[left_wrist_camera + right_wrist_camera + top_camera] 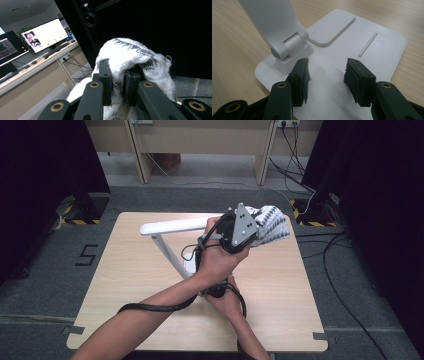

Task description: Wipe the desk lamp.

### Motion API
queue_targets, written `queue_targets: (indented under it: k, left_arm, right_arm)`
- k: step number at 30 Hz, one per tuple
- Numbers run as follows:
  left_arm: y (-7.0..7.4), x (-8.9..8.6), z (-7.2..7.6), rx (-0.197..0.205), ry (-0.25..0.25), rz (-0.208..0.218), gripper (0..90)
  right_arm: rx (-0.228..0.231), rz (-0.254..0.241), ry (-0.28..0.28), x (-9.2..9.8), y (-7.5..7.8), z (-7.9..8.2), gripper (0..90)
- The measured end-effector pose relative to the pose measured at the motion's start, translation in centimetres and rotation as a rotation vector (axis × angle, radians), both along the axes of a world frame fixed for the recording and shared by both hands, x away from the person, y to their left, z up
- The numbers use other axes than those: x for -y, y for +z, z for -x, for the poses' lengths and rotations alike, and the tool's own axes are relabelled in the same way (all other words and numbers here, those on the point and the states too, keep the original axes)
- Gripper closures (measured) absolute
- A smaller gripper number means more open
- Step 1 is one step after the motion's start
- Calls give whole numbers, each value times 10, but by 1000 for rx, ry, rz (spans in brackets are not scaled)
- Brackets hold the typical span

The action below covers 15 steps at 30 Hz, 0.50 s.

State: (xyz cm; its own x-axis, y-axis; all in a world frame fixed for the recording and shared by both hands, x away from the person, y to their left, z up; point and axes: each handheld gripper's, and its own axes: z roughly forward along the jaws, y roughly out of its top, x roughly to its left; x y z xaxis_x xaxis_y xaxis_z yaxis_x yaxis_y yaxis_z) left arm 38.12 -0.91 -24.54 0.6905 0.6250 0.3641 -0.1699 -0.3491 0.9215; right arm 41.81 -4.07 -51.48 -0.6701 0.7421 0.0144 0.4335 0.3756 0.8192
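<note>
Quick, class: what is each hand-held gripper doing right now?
Left hand-held gripper: shut on the cloth.
Right hand-held gripper: open, holding nothing, over the lamp base.

surface: light wooden table [125,285] | on it: 1 white lamp base [372,57]

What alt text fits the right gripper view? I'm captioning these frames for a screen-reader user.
The right gripper, its two black jaws apart with nothing between them, presses down on the flat white base of a desk lamp. The lamp's hinged white arm rises at upper left; the base lies on a light wooden table.
</note>
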Motion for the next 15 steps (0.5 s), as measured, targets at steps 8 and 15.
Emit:
queue_targets:
  k: [8,15]
  left_arm:
    - [-6,8,5,-10,-22,10,798]
    - [-14,12,10,-27,-44,16,798]
  right_arm:
    - [-4,0,0,0,0,0,537]
    - [0,1,0,0,0,0,537]
